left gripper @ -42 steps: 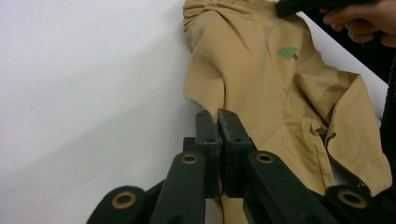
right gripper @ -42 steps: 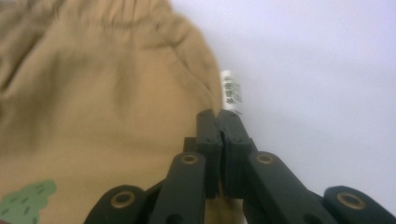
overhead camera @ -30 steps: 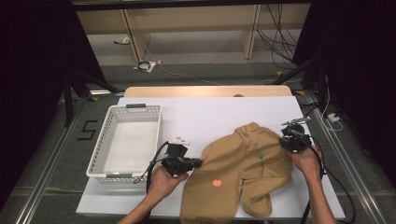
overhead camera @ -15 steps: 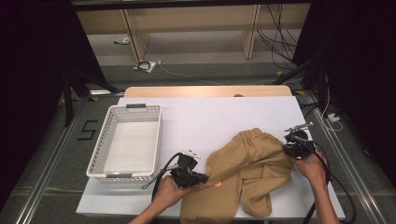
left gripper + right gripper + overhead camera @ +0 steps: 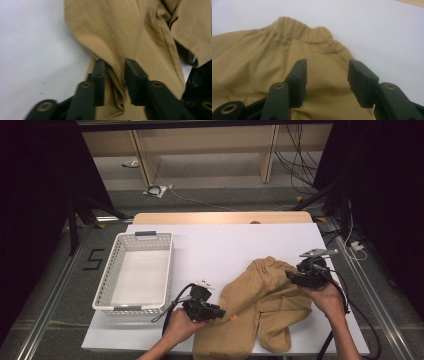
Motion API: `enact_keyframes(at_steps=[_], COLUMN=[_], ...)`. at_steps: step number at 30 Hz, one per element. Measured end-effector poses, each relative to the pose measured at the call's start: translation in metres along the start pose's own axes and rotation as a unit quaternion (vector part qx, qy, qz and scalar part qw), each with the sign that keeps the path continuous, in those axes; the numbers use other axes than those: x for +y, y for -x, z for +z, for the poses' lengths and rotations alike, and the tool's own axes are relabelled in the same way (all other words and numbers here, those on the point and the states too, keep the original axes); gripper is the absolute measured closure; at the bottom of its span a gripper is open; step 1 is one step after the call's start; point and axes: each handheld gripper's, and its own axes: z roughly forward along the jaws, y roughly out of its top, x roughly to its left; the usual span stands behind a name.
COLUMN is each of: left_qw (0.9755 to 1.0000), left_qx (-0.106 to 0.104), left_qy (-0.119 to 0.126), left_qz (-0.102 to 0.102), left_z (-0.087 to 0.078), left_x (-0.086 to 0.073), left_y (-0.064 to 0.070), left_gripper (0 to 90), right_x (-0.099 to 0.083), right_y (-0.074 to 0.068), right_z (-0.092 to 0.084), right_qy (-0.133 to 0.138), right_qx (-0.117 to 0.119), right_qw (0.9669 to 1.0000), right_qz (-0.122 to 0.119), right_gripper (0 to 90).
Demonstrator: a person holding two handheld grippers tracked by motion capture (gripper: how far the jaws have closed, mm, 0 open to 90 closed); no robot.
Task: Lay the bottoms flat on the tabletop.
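Observation:
A tan pair of trousers (image 5: 265,305) lies crumpled on the white table (image 5: 225,245), its elastic waistband (image 5: 299,28) toward the far side. My left gripper (image 5: 217,312) is at the cloth's left edge. Its jaws have just been opening, and in the left gripper view (image 5: 115,62) a raised fold of the tan cloth (image 5: 105,30) stands loosely between them. My right gripper (image 5: 292,276) hovers over the garment's right side. Its jaws have also just been opening, and in the right gripper view (image 5: 327,62) they stand wide above the cloth (image 5: 257,65) with nothing between the pads.
A white perforated basket (image 5: 137,272) with nothing in it stands at the table's left. A wooden strip (image 5: 220,217) runs along the far edge. Cables (image 5: 170,307) trail from each gripper toward the front edge.
Both grippers were shut on the cloth and have let it go. The garment now lies more bunched. The right gripper has risen a little off the fabric.

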Motion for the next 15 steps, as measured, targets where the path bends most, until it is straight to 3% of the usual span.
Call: enact_keyframes(at_steps=[4,7,15], left_qw=[0.9994,0.9983,0.9970], left_qx=[0.012,0.020,0.015], left_qy=[0.026,0.045,0.050], left_qz=[-0.021,-0.033,-0.057], left_z=[-0.016,-0.022,-0.006], left_x=[0.011,0.018,0.031], left_y=[-0.009,-0.013,-0.021], left_gripper=[52.6,47.7,36.2], right_x=[0.003,0.004,0.002], right_y=[-0.011,-0.016,-0.026], right_z=[0.000,0.000,0.000], right_qy=[0.006,0.010,0.017], right_qx=[0.011,0.020,0.023], right_qw=[0.9999,0.9997,0.9994], right_qz=[-0.012,-0.014,-0.020], right_gripper=[47.6,46.4,44.1])
